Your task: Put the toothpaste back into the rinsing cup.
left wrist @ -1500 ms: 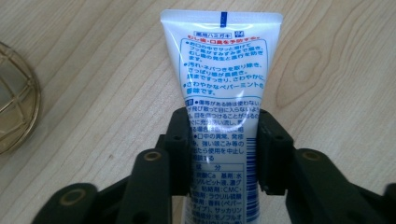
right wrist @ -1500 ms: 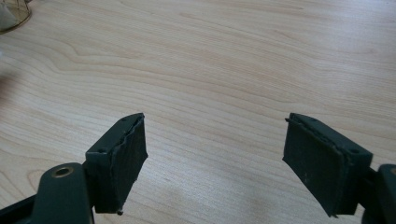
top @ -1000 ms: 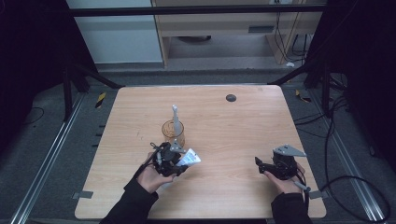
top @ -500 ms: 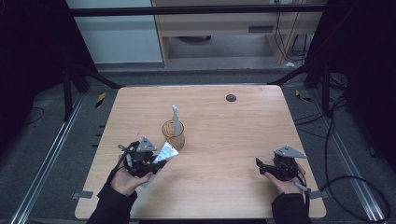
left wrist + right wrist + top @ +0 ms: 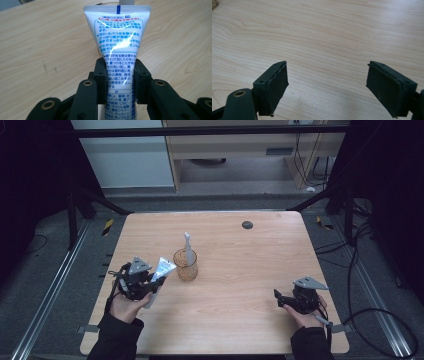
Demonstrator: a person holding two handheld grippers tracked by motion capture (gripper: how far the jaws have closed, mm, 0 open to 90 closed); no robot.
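Left gripper [image 5: 159, 281] moved left from cup [image 5: 185, 265], jaws clamping toothpaste tube [image 5: 119, 50]; right gripper [image 5: 332, 87] unmoved, jaws apart.

Wooden table [image 5: 260, 270], grey floor [image 5: 50, 270], pale cabinet [image 5: 120, 155]

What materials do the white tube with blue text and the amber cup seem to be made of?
The white tube with blue text: probably soft glossy plastic; light glares off it and its end is crimped flat. The amber see-through cup: glass or clear plastic; I cannot tell which.

White toothpaste tube [image 5: 119, 50], clamped, crimp-end forward
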